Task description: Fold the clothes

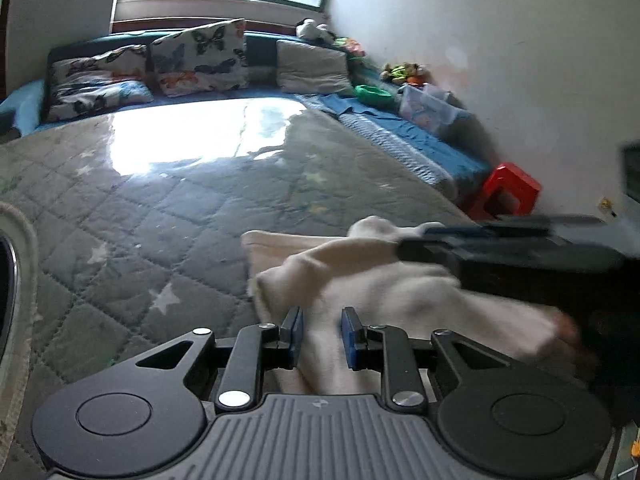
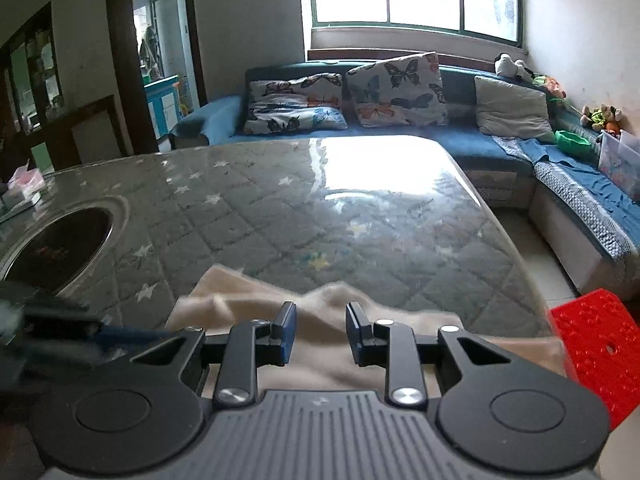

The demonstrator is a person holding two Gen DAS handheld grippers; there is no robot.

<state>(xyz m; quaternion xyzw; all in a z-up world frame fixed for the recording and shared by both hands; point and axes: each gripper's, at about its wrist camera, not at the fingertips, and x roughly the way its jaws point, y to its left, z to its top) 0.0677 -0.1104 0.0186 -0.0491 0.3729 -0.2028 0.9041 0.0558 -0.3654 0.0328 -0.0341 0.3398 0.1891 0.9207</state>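
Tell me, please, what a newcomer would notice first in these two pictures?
First, the crumpled cream fleece garment lying at the near edge of the grey quilted star-patterned table cover, between both grippers' open jaws. Next, the bright window glare on the cover's far half, then the red perforated plastic stool at right.

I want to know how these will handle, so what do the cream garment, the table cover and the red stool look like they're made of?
Cream garment: soft knit or fleece by its look, matte, with fuzzy edges and limp folds.
Table cover: grey quilted, star-printed fabric, seemingly under a clear glossy sheet, plastic or glass, since it mirrors the window.
Red stool: moulded plastic probably, smooth, with a perforated top.
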